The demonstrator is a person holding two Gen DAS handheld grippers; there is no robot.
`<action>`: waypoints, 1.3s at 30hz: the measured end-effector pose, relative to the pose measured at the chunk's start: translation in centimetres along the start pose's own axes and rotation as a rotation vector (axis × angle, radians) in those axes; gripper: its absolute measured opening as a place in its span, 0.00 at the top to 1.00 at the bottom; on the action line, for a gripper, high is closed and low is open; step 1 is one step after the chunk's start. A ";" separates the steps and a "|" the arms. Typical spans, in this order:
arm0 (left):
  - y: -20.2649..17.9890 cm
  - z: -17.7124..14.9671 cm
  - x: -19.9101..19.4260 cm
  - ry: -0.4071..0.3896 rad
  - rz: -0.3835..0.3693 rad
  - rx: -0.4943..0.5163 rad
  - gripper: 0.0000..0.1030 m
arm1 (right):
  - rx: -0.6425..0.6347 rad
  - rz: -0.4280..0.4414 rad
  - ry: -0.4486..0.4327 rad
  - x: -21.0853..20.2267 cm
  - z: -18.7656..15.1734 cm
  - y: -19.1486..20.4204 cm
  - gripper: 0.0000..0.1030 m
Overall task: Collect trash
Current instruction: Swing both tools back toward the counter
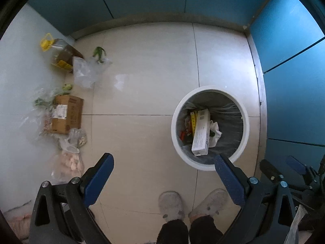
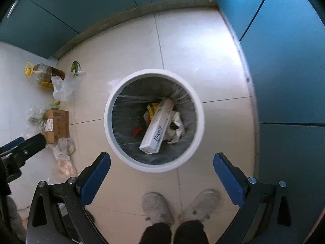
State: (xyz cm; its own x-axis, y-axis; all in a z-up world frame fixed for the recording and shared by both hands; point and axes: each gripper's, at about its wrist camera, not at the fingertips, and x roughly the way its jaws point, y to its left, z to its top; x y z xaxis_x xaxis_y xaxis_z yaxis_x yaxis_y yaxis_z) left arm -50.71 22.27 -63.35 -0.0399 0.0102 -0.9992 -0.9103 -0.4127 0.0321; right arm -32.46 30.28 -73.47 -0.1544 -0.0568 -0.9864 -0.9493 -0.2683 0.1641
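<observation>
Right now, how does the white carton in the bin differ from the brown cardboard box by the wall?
The long white carton is slim and leans tilted inside the white trash bin; the brown cardboard box is squatter and lies flat on the tiled floor. The white carton is already binned, resting on crumpled paper; the brown box is still out among plastic bags. Both are printed cardboard packaging, untouched by either gripper.

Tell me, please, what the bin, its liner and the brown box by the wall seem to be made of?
The bin looks like smooth white plastic, judging by its even matte rim. Its liner seems to be thin clear film, creased and glinting. The brown box looks like plain cardboard, dull, with a printed label.
</observation>
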 end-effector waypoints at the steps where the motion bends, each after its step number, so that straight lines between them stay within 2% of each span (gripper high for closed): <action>1: 0.1 -0.5 -1.3 -0.005 0.000 -0.001 0.01 | -0.002 -0.008 -0.008 -1.2 -0.3 0.0 0.01; 10: 0.9 -4.2 -11.4 -0.050 0.001 -0.017 0.01 | -0.015 -0.052 -0.066 -13.2 -3.8 0.3 0.01; 13: 1.3 -5.6 -15.9 -0.079 0.019 -0.012 0.01 | -0.021 -0.056 -0.099 -18.3 -5.3 0.6 0.01; 26: 2.3 -11.2 -32.4 -0.202 0.003 0.027 0.01 | -0.031 -0.026 -0.254 -40.2 -12.6 3.3 0.01; 33: 2.4 -14.7 -38.9 -0.276 -0.018 0.052 0.01 | -0.024 -0.022 -0.335 -49.1 -16.8 4.2 0.01; 39: 2.6 -17.0 -42.1 -0.317 -0.017 0.058 0.01 | -0.024 -0.008 -0.388 -54.1 -20.2 4.4 0.01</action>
State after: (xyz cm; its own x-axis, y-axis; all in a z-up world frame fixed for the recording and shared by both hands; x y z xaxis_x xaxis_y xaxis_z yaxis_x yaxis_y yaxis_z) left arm -44.37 5.30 -21.59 -0.1426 0.3042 -0.9419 -0.9334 -0.3579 0.0257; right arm -22.77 12.77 -19.10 -0.2437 0.3119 -0.9184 -0.9449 -0.2897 0.1523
